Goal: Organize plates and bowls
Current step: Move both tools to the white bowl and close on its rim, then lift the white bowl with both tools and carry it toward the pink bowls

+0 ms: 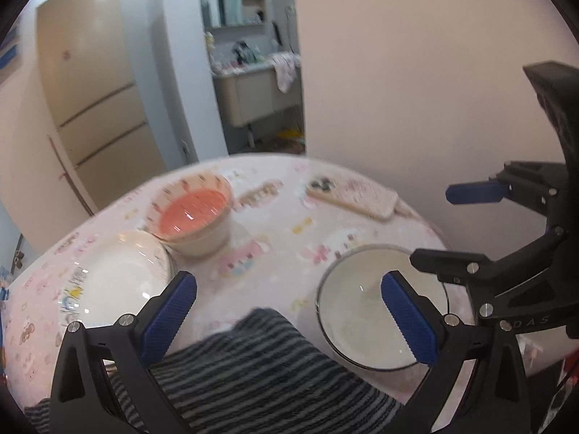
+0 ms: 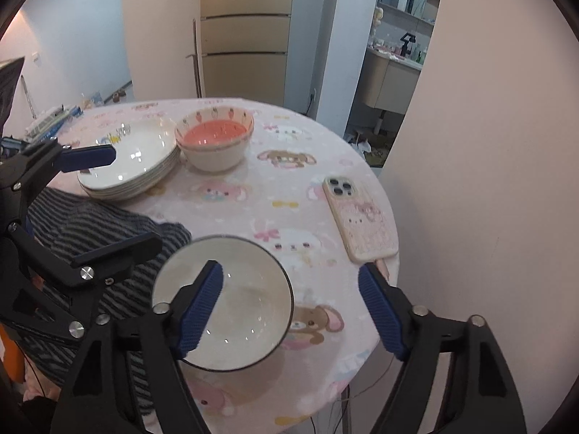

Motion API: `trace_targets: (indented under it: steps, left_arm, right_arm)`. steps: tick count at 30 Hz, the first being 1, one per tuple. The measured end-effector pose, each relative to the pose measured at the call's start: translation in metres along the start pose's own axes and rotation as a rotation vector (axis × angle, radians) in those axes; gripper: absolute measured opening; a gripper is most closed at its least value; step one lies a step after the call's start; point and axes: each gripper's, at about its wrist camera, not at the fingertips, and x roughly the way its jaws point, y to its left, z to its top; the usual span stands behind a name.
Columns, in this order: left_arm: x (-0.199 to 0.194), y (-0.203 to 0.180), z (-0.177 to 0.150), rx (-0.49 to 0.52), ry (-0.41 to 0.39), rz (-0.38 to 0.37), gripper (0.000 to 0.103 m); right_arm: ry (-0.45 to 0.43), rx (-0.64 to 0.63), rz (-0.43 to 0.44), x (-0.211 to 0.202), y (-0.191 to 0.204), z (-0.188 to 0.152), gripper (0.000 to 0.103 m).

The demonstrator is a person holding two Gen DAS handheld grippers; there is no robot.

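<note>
The white round ceramic bowl with a thin dark rim (image 2: 231, 302) was noted upright, mouth up, near the round table's (image 2: 318, 137) near edge, just beside a grey striped cloth (image 2: 108, 224); being round, no long axis could be assigned. The right gripper (image 2: 291, 311) was held wide with one finger above the bowl's inside, the left gripper (image 1: 289, 318) wide and empty. A slip off the glazed rim was judged possible, or a knock against the stacked white plates (image 2: 134, 159) and the pink-lined bowl (image 2: 215, 141) toward the far edge.
</note>
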Motion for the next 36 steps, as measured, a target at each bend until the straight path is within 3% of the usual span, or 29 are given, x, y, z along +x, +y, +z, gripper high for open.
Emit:
trace_targets:
  steps: [4,6,9,11,14,18,21,24,30,32,36]
  left_arm:
    - [0.019,0.001,-0.007,-0.023,0.061,-0.022,0.1]
    - [0.027,0.002,-0.01,-0.029,0.089,-0.022,0.085]
    - [0.043,0.005,-0.016,-0.059,0.153,-0.049,0.074]
    - [0.051,0.006,-0.019,-0.073,0.173,-0.062,0.07]
    - [0.061,0.0,-0.023,-0.033,0.18,-0.03,0.053]
    - [0.073,-0.004,-0.027,-0.011,0.204,-0.039,0.048]
    - [0.079,-0.008,-0.028,-0.011,0.213,-0.086,0.033]
    - [0.087,-0.01,-0.03,-0.051,0.254,-0.169,0.024]
    - [0.079,-0.009,-0.032,-0.081,0.227,-0.146,0.021]
    - [0.074,-0.005,-0.032,-0.125,0.201,-0.109,0.021]
    - [0.06,-0.003,-0.024,-0.097,0.144,-0.052,0.021]
  right_arm:
    - [0.044,0.015,0.004,0.01,-0.005,-0.014,0.071]
    - [0.062,0.017,-0.002,0.016,-0.007,-0.019,0.068]
    - [0.087,0.011,-0.002,0.024,-0.006,-0.024,0.057]
    - [0.098,-0.003,-0.011,0.029,-0.003,-0.027,0.034]
    - [0.117,-0.011,-0.012,0.04,-0.002,-0.029,0.027]
    - [0.146,0.017,0.035,0.053,-0.003,-0.031,0.019]
    - [0.154,0.065,0.073,0.059,-0.005,-0.032,0.012]
    - [0.136,0.071,0.053,0.059,-0.002,-0.032,0.011]
    - [0.119,0.091,0.056,0.057,-0.003,-0.032,0.009]
    - [0.098,0.095,0.062,0.053,-0.001,-0.029,0.008]
    - [0.058,0.072,0.053,0.045,0.006,-0.018,0.007]
